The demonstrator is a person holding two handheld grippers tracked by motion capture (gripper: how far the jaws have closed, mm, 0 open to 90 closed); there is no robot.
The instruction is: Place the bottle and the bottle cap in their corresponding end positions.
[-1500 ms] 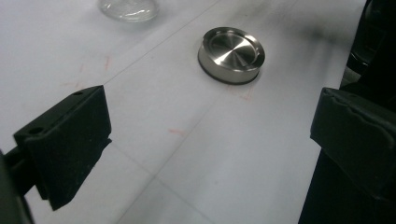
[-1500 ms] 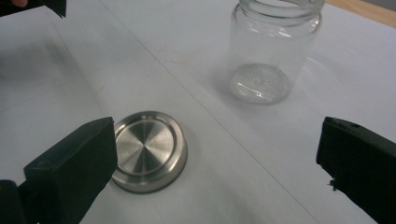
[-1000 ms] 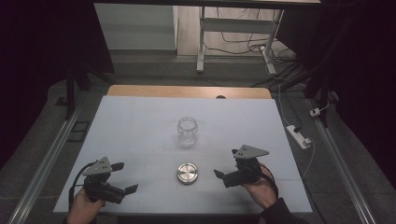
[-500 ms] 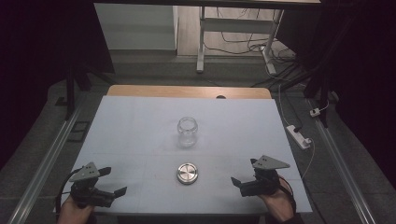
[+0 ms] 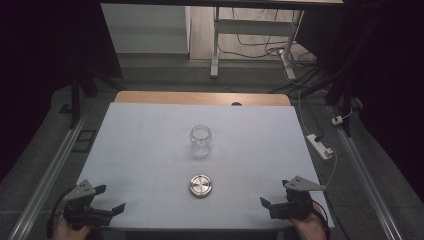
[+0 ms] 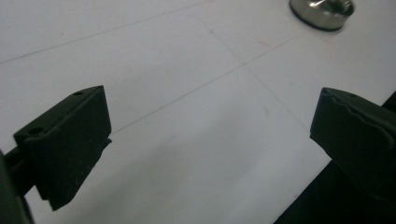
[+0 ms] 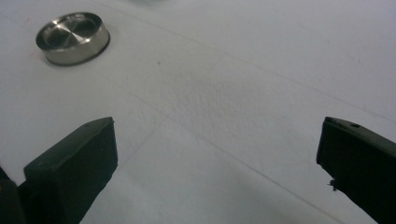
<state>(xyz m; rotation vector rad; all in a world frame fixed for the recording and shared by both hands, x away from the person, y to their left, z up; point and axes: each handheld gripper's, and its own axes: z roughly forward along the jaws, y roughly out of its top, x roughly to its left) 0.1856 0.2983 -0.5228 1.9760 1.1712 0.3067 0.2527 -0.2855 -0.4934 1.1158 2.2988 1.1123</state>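
A clear glass jar [image 5: 201, 141] stands upright and lidless in the middle of the white table [image 5: 150, 130]. Its round metal lid [image 5: 201, 185] lies flat on the table just in front of it. My left gripper [image 5: 110, 198] hovers open at the near left corner, well left of the lid. My right gripper [image 5: 275, 194] is open at the near right, with nothing between its jaws. In the left gripper view the lid [image 6: 322, 11] sits at the top right, beyond the wide-apart jaws of the gripper [image 6: 210, 135]. In the right gripper view the lid [image 7: 72, 37] lies at the upper left, ahead of the open gripper [image 7: 217, 154].
A white power strip [image 5: 320, 146] and its cable lie on the floor off the table's right edge. A wooden strip [image 5: 200, 98] runs along the table's far edge. Metal rails [image 5: 55, 165] flank both sides. The table's near edge is right beneath both grippers.
Both grippers have drawn back toward the near edge and moved outward, away from the lid. Jar and lid have not moved.
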